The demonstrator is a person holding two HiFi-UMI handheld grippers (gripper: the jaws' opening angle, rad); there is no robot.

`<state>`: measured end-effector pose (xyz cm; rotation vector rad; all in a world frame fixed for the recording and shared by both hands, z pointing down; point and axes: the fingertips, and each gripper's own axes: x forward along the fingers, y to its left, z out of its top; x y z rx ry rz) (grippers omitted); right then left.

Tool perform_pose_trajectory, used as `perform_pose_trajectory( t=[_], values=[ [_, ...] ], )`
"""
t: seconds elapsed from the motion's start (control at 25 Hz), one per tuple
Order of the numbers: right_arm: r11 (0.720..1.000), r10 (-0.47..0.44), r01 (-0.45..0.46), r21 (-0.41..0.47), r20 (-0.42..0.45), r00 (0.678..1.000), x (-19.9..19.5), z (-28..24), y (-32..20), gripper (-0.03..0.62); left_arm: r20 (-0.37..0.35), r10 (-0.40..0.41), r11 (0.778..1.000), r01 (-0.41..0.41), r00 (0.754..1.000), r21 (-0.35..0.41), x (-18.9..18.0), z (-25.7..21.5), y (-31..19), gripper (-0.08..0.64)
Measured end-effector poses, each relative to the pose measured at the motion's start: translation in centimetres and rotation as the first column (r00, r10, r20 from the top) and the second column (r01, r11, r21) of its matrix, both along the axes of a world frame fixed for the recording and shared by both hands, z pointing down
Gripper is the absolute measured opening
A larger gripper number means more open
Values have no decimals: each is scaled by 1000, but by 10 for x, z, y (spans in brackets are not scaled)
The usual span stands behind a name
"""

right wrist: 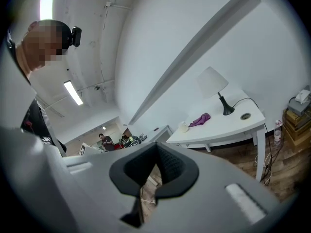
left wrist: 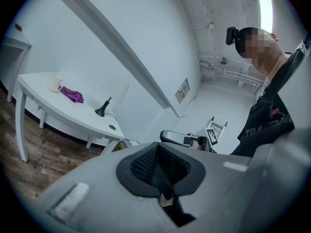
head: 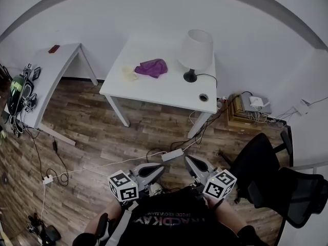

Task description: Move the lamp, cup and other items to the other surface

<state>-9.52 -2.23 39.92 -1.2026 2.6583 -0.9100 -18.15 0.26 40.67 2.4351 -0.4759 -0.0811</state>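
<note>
A narrow white surface (head: 60,60) stands at the far left against the wall, with a small red thing (head: 54,48) near its back edge. To its right, apart from it, is a wider white surface (head: 154,90) that carries the task's things. A pale cup (head: 129,74) sits toward the left, with a crumpled purple cloth (head: 152,67) just beside it. The lamp (head: 195,51) stands upright near the back right corner, a white shade over a black base, its cord running off the right edge. A round hole (head: 204,97) sits in the front right corner. Right of this surface, cardboard boxes (head: 245,116) lie on the wood floor (head: 97,132), and a black chair (head: 269,176) stands nearer the person. Low in the head view, the left hand-held gripper (head: 159,168) is close to the body, jaws pressed together with nothing between them. The right hand-held gripper (head: 190,161) is just beside it, jaws likewise pressed together and empty. Both are well apart from either surface.
</note>
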Motion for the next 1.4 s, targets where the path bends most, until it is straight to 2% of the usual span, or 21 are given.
perform_pose_trajectory(
  t=[0.16,0.36,0.52,0.64,0.8,1.16,1.4],
  values=[
    [1000,11,-11,-4,-8,1000,-6,-2,-10,5,-11,-25,1000,25,1000,-14,-18,-3,-1,3],
    [1000,15,-14,22,-33,999,-8,-7,-30,6,-64,-115,993,112,991,-47,-43,-1,-4,3],
    [999,25,-22,44,-70,997,2,-11,-51,32,-53,-166,985,163,985,-57,-53,0,-4,3],
    [998,35,-27,65,-133,990,12,-8,-69,45,-51,-220,975,218,974,-52,-64,-1,-3,3],
    [996,58,-45,83,-172,983,25,-5,-106,74,-45,-299,954,296,953,-54,-78,1,-13,3],
    [993,77,-47,105,-298,951,70,12,-199,98,-11,-409,912,408,912,-41,-60,-6,-45,3],
    [993,106,-81,86,-347,932,104,36,-269,104,22,-435,898,435,900,-59,-34,-5,-74,3]
  ],
)
